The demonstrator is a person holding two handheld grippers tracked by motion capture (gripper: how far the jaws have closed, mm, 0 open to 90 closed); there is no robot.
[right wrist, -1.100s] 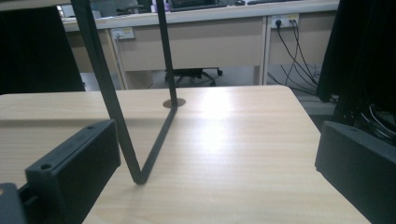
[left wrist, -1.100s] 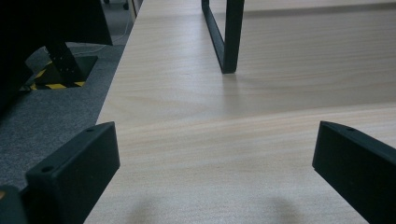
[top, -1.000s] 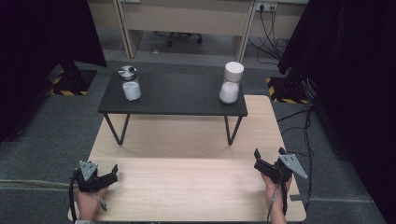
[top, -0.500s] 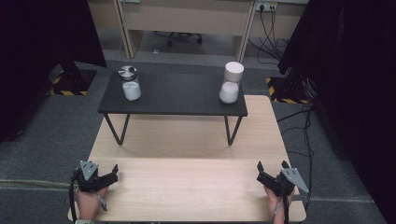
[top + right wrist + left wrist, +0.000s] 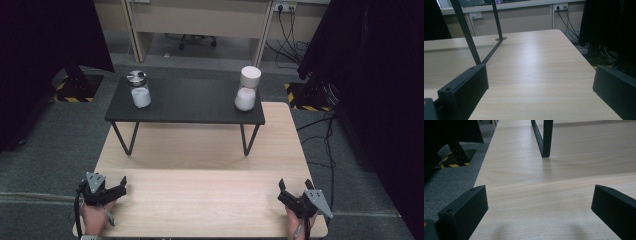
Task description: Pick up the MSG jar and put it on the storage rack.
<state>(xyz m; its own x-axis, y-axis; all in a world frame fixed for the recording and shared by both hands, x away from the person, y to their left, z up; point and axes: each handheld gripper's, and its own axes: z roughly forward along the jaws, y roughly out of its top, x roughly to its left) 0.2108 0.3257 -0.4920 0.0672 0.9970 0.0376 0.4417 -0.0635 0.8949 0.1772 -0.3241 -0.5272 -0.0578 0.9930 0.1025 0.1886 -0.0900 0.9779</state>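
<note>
My left gripper [image 5: 116, 190]: 7 o'clock on wooden table [image 5: 210, 200], jaws spread, empty. My right gripper [image 5: 288, 198]: 5 o'clock, same. Nearest jars upright, axis vertical: metal-lidded jar [image 5: 138, 88] 11 o'clock, white-lidded jar [image 5: 247, 88] 1 o'clock, on black stand [image 5: 190, 102].

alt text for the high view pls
Two open black hand-held tools, left and right, rest at the near corners of a pale wooden table. Beyond, a low black stand carries a metal-lidded glass jar and a white-lidded jar.
</note>
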